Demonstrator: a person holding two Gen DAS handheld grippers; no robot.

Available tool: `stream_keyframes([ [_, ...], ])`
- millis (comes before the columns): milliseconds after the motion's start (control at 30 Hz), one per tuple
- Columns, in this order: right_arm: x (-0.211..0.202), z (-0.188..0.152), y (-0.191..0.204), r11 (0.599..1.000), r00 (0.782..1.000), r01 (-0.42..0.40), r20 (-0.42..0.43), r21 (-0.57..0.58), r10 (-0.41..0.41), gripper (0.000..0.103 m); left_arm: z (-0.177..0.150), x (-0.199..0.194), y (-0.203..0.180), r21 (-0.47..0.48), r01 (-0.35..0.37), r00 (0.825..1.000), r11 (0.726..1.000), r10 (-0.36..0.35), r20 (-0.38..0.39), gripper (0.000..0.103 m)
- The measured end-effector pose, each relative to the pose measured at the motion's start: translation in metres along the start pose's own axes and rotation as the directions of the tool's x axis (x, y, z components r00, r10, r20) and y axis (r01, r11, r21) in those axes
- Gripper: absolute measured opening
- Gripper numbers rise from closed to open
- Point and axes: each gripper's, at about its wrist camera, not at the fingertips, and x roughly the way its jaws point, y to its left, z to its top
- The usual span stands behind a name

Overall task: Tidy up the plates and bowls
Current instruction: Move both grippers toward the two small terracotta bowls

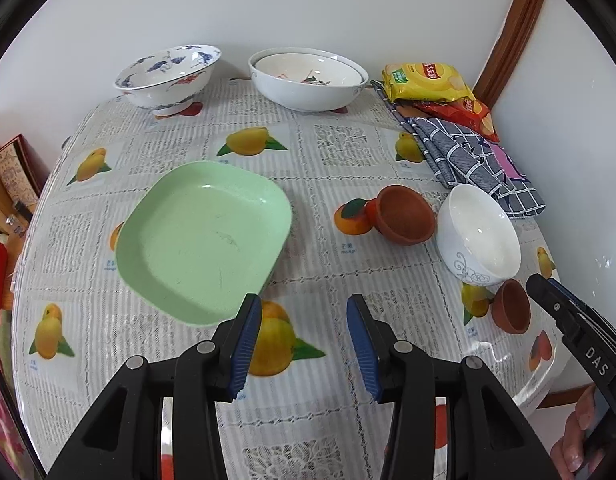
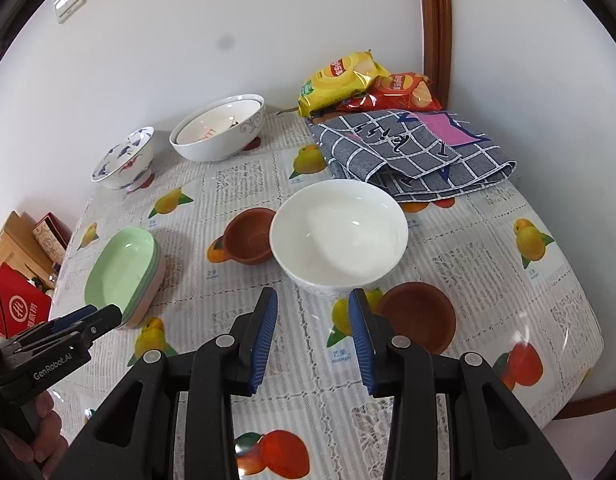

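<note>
A green square plate [image 1: 204, 240] lies on the table, topping a small stack with a pink one under it in the right wrist view [image 2: 122, 270]. My left gripper [image 1: 304, 320] is open and empty just short of its near edge. A white bowl [image 2: 338, 236] stands just ahead of my open, empty right gripper [image 2: 313, 312]; it also shows in the left wrist view [image 1: 480, 234]. Two small brown bowls [image 2: 250, 236] [image 2: 418, 316] flank it. At the back stand a blue-patterned bowl [image 1: 168, 76] and nested white bowls [image 1: 308, 78].
A fruit-print tablecloth [image 1: 340, 144] covers the table against a white wall. A folded grey checked cloth [image 2: 412, 152] and chip bags [image 2: 348, 80] lie at the back right. Boxes [image 2: 24, 248] sit off the table's left edge.
</note>
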Motion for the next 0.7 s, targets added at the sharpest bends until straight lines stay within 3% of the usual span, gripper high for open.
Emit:
stream_keyframes([
  [467,0.019,0.001,-0.084,0.985,0.990,0.143,-0.018,0.093,-0.142,0.037,0.031,0.045,-0.046,0.061,0.038,0.999,0.997,-0.037,-0.019,0.042],
  [700,0.041,-0.017,-0.099,0.986,0.988,0.139,-0.084,0.088,-0.132,0.037,0.043,0.067,-0.058,0.060,0.047,0.998,0.997,-0.045,-0.040,0.042],
])
